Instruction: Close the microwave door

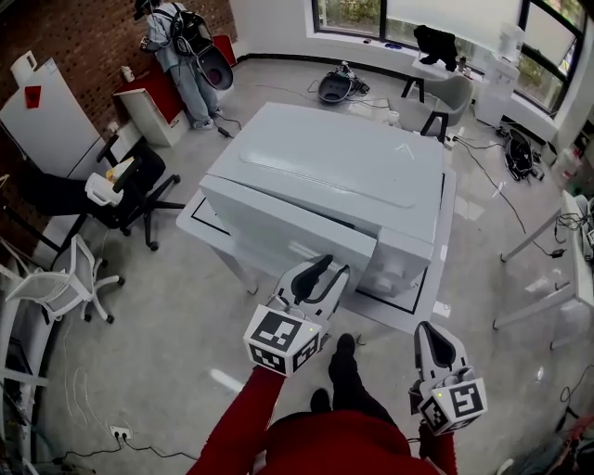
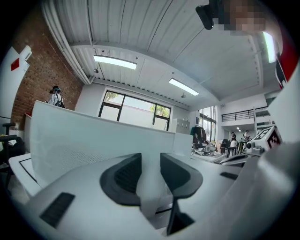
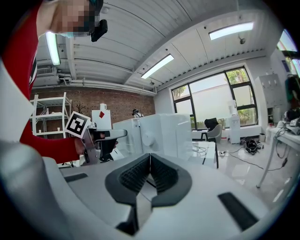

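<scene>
The microwave [image 1: 343, 167] is a big white box on a low white table [image 1: 200, 225]. Its door [image 1: 278, 218] is on the near side and is not shut. The door's free end sticks out a bit from the front of the microwave, next to the part with the round knob [image 3: 147, 138].

The left gripper [image 1: 332, 269] is right at that free end. Its jaws are partway closed and they grip the door's edge; the pale edge fills the gap between the dark pads [image 2: 125, 176]. A red sleeve [image 1: 246, 408] leads back from this gripper.

The right gripper [image 1: 434, 331] is in front of the microwave too, off its right front corner and not touching it. Its jaws are pressed tight together with nothing in them, and it points almost level at the knob side of the microwave.

To the left of the microwave stands a black chair [image 1: 139, 190], with a white chair [image 1: 65, 278] farther off on the same side. Past the microwave's far left corner a person [image 1: 181, 56] stands by a brick wall [image 1: 83, 37]; past its far side there are big windows [image 1: 353, 13].
</scene>
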Motion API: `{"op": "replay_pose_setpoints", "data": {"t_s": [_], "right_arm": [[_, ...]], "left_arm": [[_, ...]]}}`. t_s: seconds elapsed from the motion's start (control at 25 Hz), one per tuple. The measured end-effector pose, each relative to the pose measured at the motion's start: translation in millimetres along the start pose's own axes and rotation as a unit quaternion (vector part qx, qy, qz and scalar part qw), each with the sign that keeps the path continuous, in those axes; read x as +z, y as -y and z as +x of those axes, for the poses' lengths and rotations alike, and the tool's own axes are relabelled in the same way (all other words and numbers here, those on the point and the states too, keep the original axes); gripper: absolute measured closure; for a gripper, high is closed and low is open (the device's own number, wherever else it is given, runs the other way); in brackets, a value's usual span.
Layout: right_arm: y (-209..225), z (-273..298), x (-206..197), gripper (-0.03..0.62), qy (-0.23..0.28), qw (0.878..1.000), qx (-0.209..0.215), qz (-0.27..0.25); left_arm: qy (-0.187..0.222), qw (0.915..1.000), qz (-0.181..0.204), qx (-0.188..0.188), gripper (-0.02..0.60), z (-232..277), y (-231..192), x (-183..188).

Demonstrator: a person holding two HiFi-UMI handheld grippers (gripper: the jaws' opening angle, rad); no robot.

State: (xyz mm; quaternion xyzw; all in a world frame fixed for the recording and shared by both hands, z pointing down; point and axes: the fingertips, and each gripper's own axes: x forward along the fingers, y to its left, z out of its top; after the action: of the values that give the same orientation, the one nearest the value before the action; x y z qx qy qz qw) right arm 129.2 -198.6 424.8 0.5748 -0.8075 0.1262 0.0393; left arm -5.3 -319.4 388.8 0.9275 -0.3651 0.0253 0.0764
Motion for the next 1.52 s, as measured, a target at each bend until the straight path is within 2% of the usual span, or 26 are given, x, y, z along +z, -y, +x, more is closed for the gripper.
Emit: {"op": "replay_pose_setpoints", "data": {"t_s": [0.12,0.28,0.64,0.92,1.24,1.52], "right_arm": [[7,3,4,0.580,0.001,1.000,-0.003,-0.002],[16,6,5,0.580,-0.001,1.000,-0.011,-0.005],[23,23,16,0.580,0.001,1.000,-0.005,-0.021],[14,28,21,0.580,0.008,0.999,0.015,-0.028],[11,27,16,0.580,0.002,1.000,0.019,-0.019],[12,30,15,0.582,0.000,1.000,0.024,-0.015]], "left_arm": [[0.002,0.9999,-0.004,0.012,0.466,8,-4,2],[0.009,0.9991,-0.020,0.035,0.541,7,-13,5],[0.011,0.9968,-0.009,0.079,0.541,7,-11,6],[0.010,0.9966,-0.015,0.081,0.541,13,-12,7],[0.006,0.9958,-0.008,0.091,0.545,22,-16,9],[0.015,0.9954,-0.016,0.093,0.545,22,-17,10]]}}
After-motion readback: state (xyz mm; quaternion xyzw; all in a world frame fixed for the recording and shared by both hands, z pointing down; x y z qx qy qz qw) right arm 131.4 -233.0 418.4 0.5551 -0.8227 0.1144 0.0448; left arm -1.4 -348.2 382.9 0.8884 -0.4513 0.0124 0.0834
